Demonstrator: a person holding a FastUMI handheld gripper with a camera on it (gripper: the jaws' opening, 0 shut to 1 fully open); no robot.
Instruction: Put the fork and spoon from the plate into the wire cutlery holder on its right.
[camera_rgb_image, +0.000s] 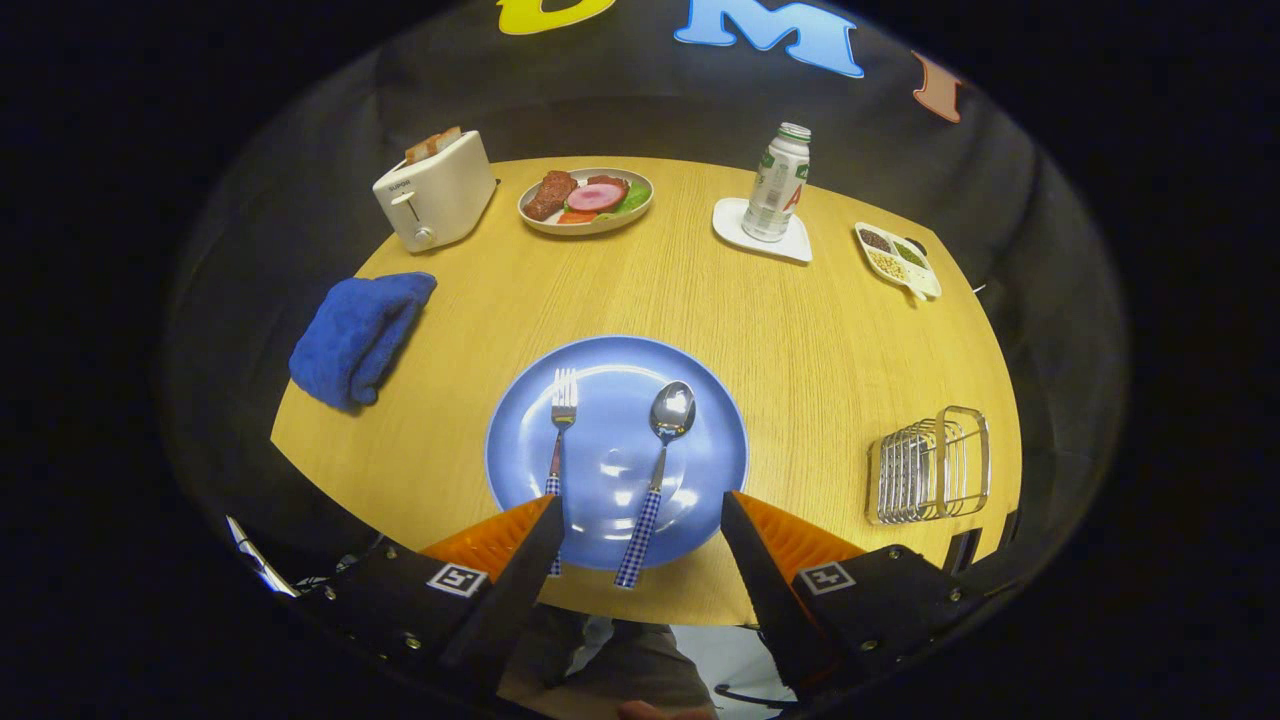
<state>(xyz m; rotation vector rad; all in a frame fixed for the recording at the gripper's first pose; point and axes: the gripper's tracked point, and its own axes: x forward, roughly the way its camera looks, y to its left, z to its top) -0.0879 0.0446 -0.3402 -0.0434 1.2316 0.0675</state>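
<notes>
A blue plate (710, 440) lies on the wooden table near its front edge, just ahead of my fingers. On it a fork (563, 410) lies to the left and a spoon (668, 425) to the right, both with checked blue-and-white handles pointing toward me. The spoon's handle reaches into the gap between my fingers, and the fork's handle runs behind the left fingertip (545, 525). My gripper (640, 505) hovers open above the plate's near rim, holding nothing. The wire cutlery holder (932, 465) stands to the right of the plate, near the table's right edge.
A folded blue towel (358, 335) lies left of the plate. At the back stand a white toaster (436, 190), a dish of food (586, 198), a bottle (778, 182) on a white coaster and a small divided tray (897, 258). The table's front edge runs under my fingers.
</notes>
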